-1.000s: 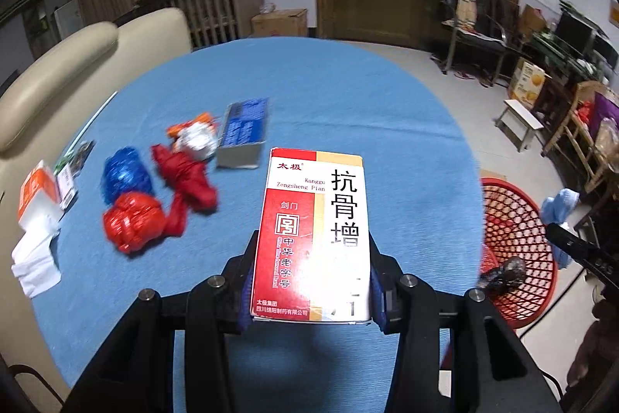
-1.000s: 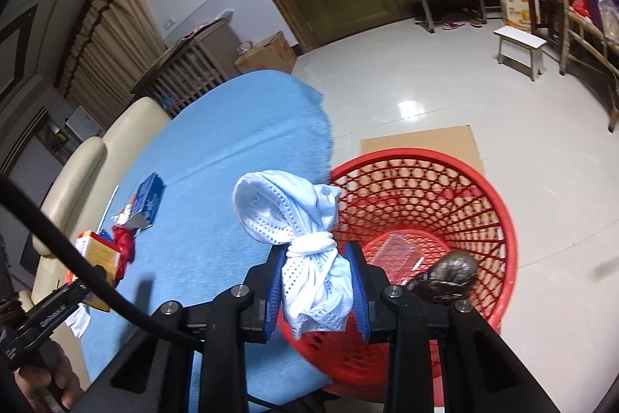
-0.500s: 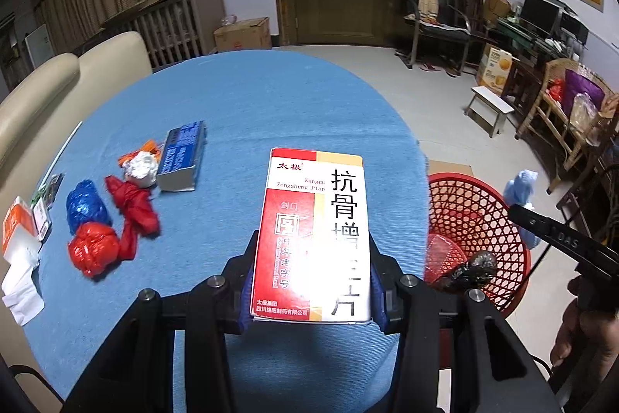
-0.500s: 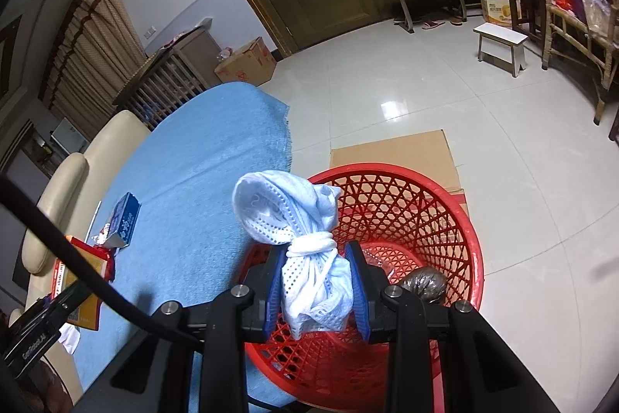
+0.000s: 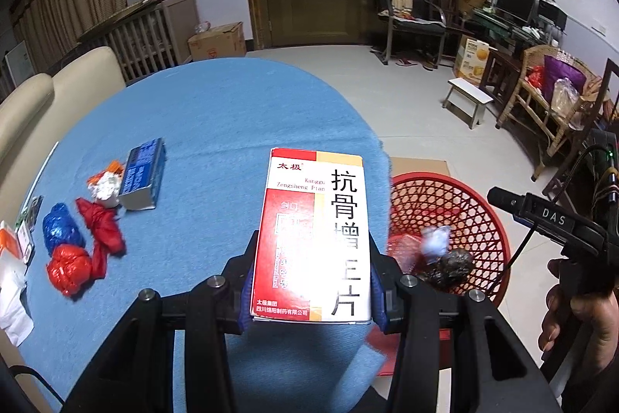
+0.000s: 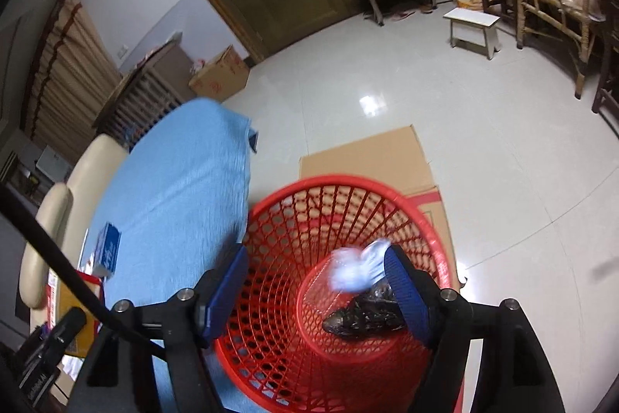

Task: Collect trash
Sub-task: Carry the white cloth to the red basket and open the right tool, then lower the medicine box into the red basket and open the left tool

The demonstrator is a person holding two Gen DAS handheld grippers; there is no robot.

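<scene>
Black frames, blue-padded fingers

Pale blue knotted cloth bundle is motion-blurred inside the red plastic lattice basket; can't tell if it's resting yet. Red-and-white cardboard medicine box hides basket's left rim w/ table edge. Small print on box's red panel blurred. White paper cut off at left edge.

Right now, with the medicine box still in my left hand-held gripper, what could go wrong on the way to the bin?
1. The medicine box is pinched only near its bottom by the left hand-held gripper, so a quick swing may tip it loose.
2. It is above the blue tablecloth, beside the red basket; releasing early probably misses.
3. The open right hand-held gripper hangs over the basket, inviting a collision.
</scene>
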